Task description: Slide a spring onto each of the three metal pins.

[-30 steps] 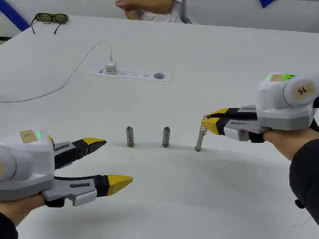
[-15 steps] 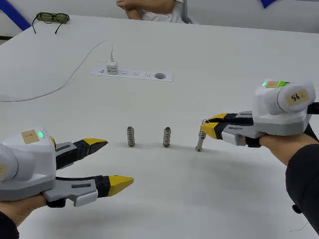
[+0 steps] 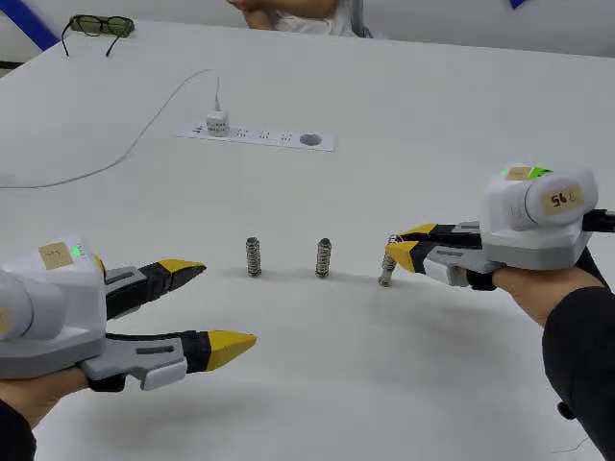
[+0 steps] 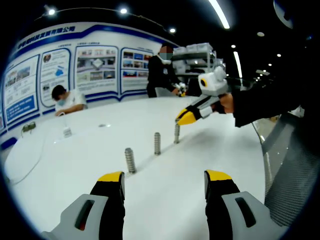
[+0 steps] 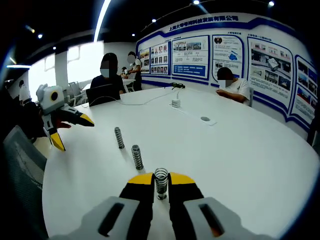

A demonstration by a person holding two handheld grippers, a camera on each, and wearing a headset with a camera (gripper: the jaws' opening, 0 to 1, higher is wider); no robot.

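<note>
Three metal pins stand in a row on the white table point(image 3: 317, 384). The left pin point(image 3: 254, 257) and the middle pin point(image 3: 324, 257) each carry a spring. My right gripper point(image 3: 394, 249) is shut on a third spring point(image 5: 161, 181), which sits over the right pin point(image 3: 387, 270). In the right gripper view the yellow fingertips point(image 5: 141, 180) press that spring from both sides. My left gripper point(image 3: 221, 303) hovers open at the near left, well short of the pins, with nothing between its fingers point(image 4: 113, 178). The left gripper view shows the pin row point(image 4: 157, 143) ahead.
A white power strip point(image 3: 258, 137) with a plugged charger and a cable point(image 3: 144, 134) lies behind the pins. Glasses point(image 3: 96, 24) rest at the far left corner. A person sits at the table's far edge point(image 3: 288, 14); others show in the gripper views.
My right gripper has come down and a little nearer, carrying the spring lower along the right pin. The left gripper has stayed in place, still open.
</note>
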